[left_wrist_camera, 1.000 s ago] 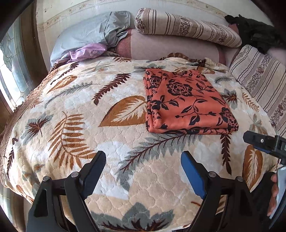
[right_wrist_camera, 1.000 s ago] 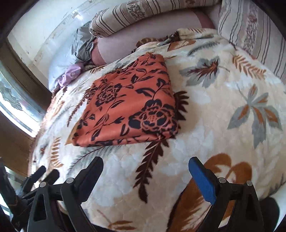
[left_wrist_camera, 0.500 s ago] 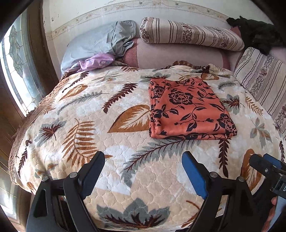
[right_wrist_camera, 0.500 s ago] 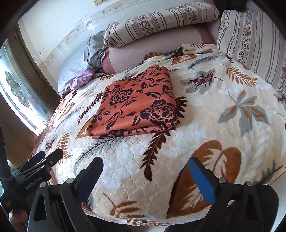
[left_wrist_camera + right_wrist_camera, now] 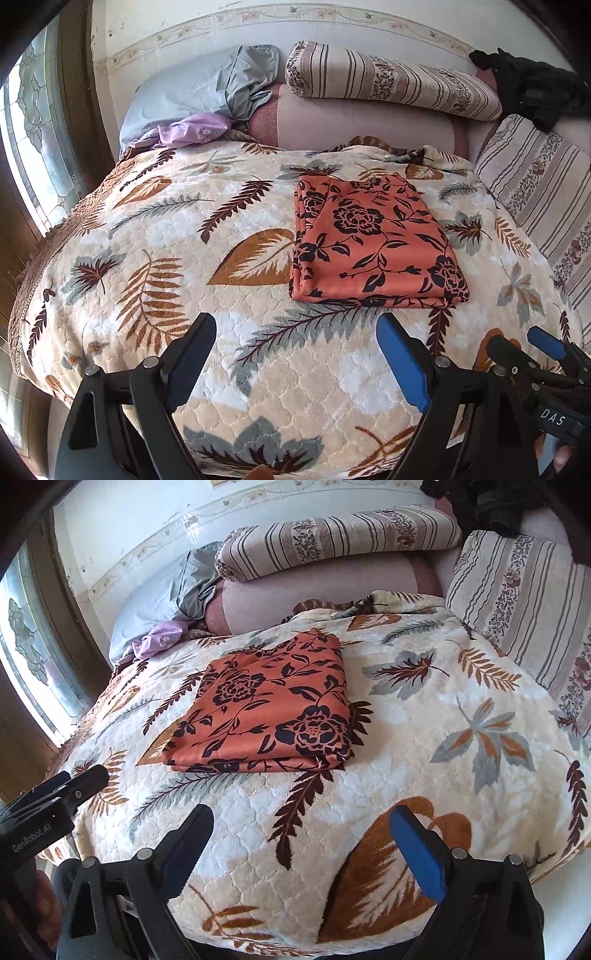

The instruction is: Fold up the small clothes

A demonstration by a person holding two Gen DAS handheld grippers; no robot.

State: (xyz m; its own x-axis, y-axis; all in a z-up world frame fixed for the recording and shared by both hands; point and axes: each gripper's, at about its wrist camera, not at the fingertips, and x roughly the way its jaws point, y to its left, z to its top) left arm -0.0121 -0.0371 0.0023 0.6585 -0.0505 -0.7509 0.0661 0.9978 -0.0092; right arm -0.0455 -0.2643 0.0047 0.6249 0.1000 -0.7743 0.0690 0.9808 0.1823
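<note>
An orange cloth with a black flower print (image 5: 373,240) lies folded into a flat rectangle on the leaf-patterned blanket (image 5: 166,236); it also shows in the right wrist view (image 5: 269,709). My left gripper (image 5: 295,332) is open and empty, held back over the bed's near edge, apart from the cloth. My right gripper (image 5: 299,823) is open and empty, also near the bed's front edge. The right gripper shows at the lower right of the left wrist view (image 5: 532,354). The left gripper shows at the lower left of the right wrist view (image 5: 70,786).
Striped bolsters (image 5: 388,81) and a pink one (image 5: 351,125) lie at the head of the bed. A grey pillow (image 5: 199,88) and a lilac garment (image 5: 192,129) sit at the back left. A striped cushion (image 5: 543,192) is on the right. A window (image 5: 33,140) is on the left.
Both grippers have pulled back from the bed and away from the folded cloth, so more of the bed shows. The cloth has not moved. Both grippers stay open.
</note>
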